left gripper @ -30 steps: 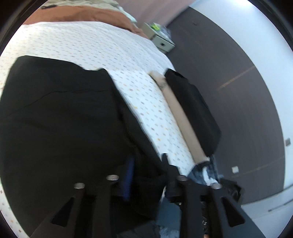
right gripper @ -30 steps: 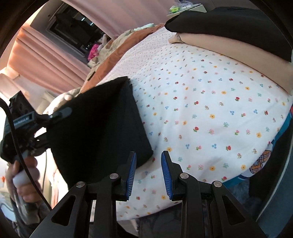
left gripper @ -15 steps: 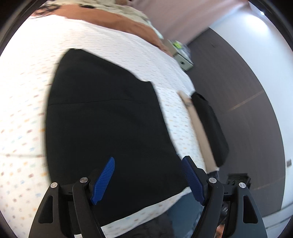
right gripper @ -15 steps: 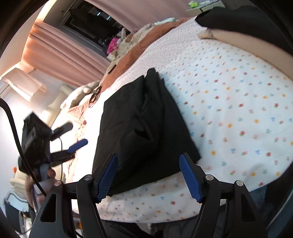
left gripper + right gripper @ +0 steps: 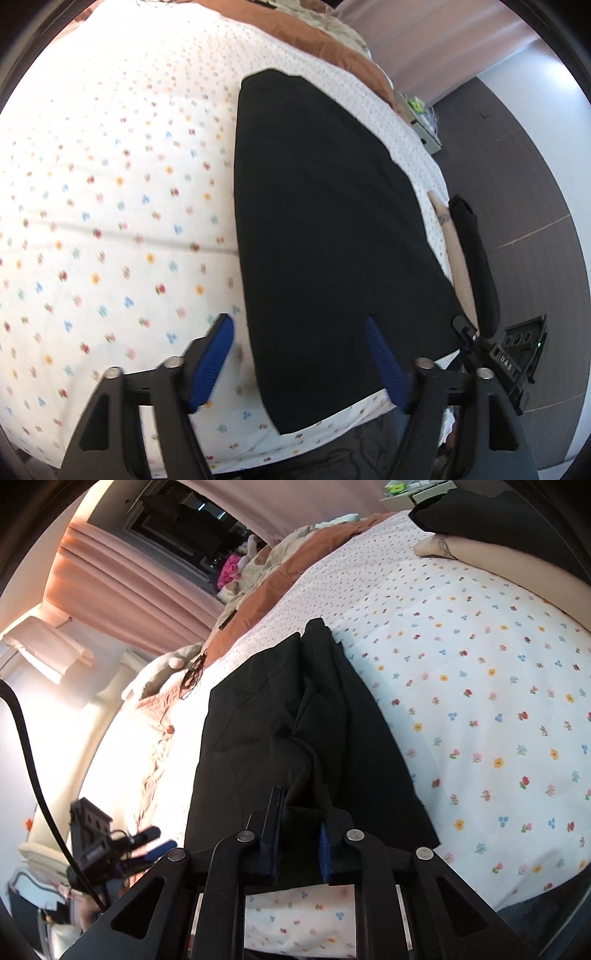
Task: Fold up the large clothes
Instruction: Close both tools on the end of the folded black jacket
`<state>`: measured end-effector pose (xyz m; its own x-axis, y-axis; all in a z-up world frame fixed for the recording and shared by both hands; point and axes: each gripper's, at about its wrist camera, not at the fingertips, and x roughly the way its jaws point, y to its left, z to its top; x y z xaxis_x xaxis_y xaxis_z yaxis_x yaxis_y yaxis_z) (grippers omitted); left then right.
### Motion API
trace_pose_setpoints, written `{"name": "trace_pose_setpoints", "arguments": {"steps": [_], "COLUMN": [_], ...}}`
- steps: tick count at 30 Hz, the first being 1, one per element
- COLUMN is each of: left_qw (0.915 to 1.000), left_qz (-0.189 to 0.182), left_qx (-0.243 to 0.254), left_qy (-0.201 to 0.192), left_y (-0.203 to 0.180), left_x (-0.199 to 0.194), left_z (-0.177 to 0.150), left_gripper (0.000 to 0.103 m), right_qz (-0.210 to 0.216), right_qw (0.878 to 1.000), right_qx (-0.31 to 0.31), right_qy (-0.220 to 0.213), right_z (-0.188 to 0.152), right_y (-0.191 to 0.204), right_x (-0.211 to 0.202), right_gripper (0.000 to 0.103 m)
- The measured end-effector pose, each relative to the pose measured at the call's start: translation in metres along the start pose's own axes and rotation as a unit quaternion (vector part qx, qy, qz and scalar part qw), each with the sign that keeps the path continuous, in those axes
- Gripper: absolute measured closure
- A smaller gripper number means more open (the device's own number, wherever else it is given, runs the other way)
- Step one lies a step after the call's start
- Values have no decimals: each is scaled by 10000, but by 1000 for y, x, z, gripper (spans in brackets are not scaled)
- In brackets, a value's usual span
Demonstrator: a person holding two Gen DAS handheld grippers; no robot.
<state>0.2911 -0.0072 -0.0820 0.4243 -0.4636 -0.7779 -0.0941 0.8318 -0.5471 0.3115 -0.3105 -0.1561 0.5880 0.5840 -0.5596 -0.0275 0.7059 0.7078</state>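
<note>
Right claw (image 5: 297, 830) just pinched shut on near edge of black garment (image 5: 295, 731), cloth bunched between pads. Left claw (image 5: 299, 354) narrowed slightly, jaws apart, straddling garment's left edge (image 5: 325, 221), nothing gripped. Garment flat on flowered bedsheet (image 5: 110, 184). Next fold likely starting. Left view alone showed beige roll (image 5: 458, 258); right view alone, curtains (image 5: 122, 587).
</note>
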Motion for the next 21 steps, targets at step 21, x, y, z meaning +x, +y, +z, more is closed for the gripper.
{"name": "trace_pose_setpoints", "arguments": {"steps": [21], "left_qw": [9992], "left_qz": [-146], "left_qx": [194], "left_qy": [308], "left_y": [-8], "left_x": [25], "left_z": [-7], "left_gripper": [61], "right_qz": [-334], "right_qw": [9978], "right_qx": [317], "right_qy": [479], "right_z": [4], "right_y": [-49], "right_x": [11], "right_gripper": [91]}}
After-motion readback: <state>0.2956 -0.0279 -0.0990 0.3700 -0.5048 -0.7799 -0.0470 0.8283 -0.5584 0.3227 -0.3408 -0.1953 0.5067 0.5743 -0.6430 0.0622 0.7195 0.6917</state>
